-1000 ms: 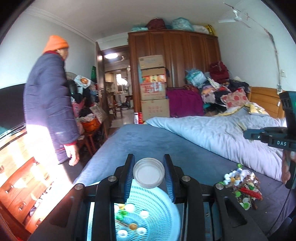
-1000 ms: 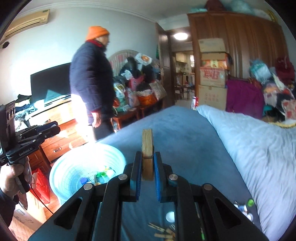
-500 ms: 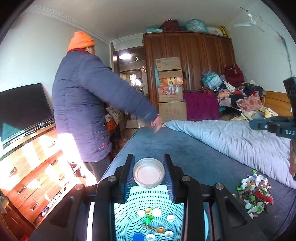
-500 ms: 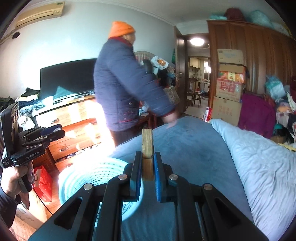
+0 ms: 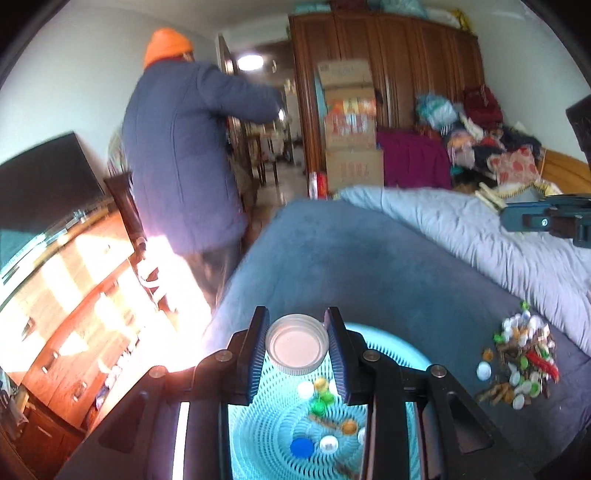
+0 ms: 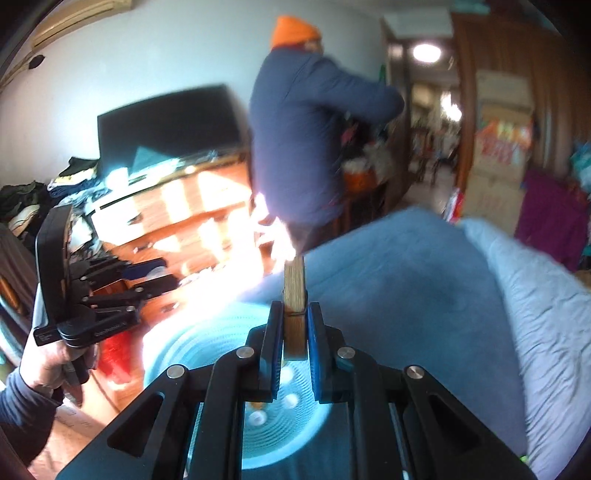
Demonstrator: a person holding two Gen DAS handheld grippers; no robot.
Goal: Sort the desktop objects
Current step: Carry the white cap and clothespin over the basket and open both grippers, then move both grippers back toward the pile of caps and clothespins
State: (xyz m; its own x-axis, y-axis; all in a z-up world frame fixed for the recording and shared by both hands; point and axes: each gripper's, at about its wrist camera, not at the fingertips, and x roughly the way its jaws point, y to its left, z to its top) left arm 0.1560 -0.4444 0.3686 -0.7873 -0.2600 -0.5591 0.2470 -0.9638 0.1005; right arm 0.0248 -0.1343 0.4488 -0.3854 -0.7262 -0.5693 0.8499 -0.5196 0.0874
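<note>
Left wrist view: left gripper (image 5: 297, 345) pinching a white round lid (image 5: 297, 348) between its blue pads (image 5: 255, 363), open side of the lid facing the camera. Directly below and behind the lid, a light blue perforated basket (image 5: 388, 360) on the blue bedspread (image 5: 343, 258), holding a handful of bottle caps (image 5: 319, 404) in white, green, yellow, orange and blue. On the bedspread to the right of the basket, a small pile of mixed caps and clutter (image 5: 521, 360), apart from the basket. Beyond it, a rumpled pale quilt (image 5: 498, 236). At the far right edge, part of the right gripper (image 5: 546, 221), too cropped to show its jaws. Standing beside the bed on the left, a person in an orange knit hat and dark blue padded jacket (image 5: 184, 155), blurred, back turned, one arm raised towards a doorway. Wooden drawers (image 5: 66, 295) in bright sunlight on the left, a wooden wardrobe and stacked cardboard boxes (image 5: 349, 122) at the back.

Right wrist view, blurred: right gripper (image 6: 294, 332) pressed tight on a wooden clothespin (image 6: 294, 291), held upright and sticking up past the fingertips. Under the jaws, the light blue basket (image 6: 207, 347) with a few pale caps visible. At the left, a hand (image 6: 48, 363) gripping the handle of the left gripper (image 6: 147, 275), seen from the side. Same person in the orange hat (image 6: 295, 29) standing behind, by a dark television (image 6: 166, 118).
</note>
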